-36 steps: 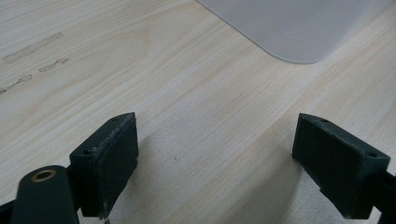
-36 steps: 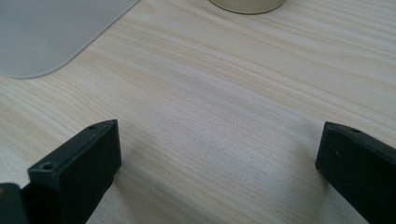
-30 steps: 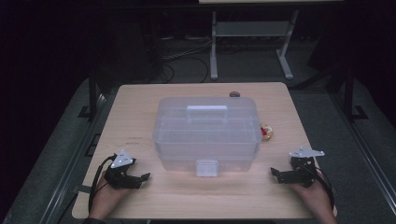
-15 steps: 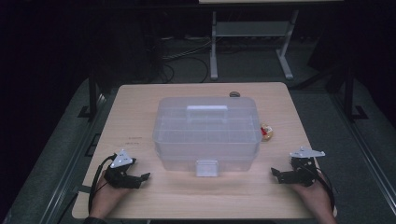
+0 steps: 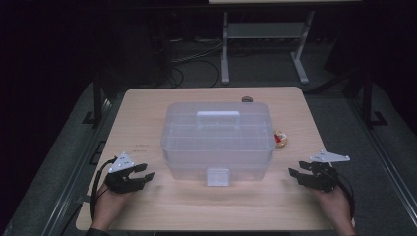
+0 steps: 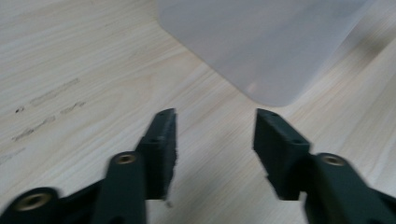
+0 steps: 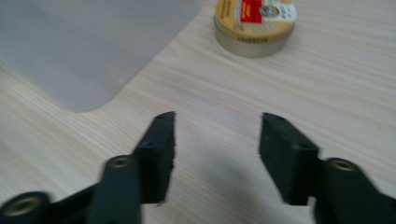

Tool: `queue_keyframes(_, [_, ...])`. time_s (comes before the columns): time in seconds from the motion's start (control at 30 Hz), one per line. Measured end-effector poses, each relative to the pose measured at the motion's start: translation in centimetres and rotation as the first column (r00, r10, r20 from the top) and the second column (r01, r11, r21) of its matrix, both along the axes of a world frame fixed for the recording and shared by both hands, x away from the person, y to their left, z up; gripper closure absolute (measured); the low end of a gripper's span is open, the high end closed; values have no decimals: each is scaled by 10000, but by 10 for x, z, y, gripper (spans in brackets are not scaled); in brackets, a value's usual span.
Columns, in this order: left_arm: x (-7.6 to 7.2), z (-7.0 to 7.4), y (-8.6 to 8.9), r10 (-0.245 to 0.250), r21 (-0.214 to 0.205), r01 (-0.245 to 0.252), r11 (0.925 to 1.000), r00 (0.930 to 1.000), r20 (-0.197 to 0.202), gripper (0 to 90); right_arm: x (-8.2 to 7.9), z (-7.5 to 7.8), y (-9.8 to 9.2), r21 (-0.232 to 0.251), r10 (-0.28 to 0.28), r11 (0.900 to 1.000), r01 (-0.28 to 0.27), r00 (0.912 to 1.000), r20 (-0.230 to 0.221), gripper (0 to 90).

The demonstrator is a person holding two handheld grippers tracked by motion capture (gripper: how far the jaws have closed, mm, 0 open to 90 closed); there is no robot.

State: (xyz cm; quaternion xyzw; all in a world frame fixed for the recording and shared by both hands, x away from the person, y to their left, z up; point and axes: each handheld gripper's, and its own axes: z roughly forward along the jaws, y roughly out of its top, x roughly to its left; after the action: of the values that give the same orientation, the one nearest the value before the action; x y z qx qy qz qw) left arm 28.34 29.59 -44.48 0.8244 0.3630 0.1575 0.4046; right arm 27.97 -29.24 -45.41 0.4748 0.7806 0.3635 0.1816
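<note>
— Where's the left gripper (image 5: 142, 175)?
— At the desk's (image 5: 147, 105) near left corner. Its fingers (image 6: 161, 140) have just been closing partway, with nothing between them but bare wood. They're released, pointing at the box's near left corner, not touching it.

— And the clear plastic box (image 5: 218, 137)?
— Mid-desk between both grippers, lid shut, white handle and latch. Whether anything is inside I cannot tell.

— The right gripper (image 5: 298, 174)?
— The same story: fingers (image 7: 161, 140) just closing, half parted, gripping nothing. A small round tin (image 7: 254, 21) lies beyond them, just beside the box's right wall.

— Room?
— Bare wood along the near edge and both sides.
</note>
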Motion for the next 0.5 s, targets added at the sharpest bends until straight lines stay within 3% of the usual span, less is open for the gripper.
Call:
queue_keyframes(0.07, [2, 3, -1, -93, -21, 92, 10000, 9999, -117, 591, 1, 4, 2, 27, 112, 9999, -113, 9999, 121, 647])
queue_keyframes(0.27, [7, 11, -2, -103, -247, 96, 9996, 9996, -280, 872, 8, 13, 6, 263, 264, 9993, -275, 9988, 402, 896])
queue_keyframes(0.5, [14, 17, -4, 70, -173, -77, 9998, 9992, -387, 899, 10, 17, 12, 224, 387, 9990, -399, 9981, 487, 898])
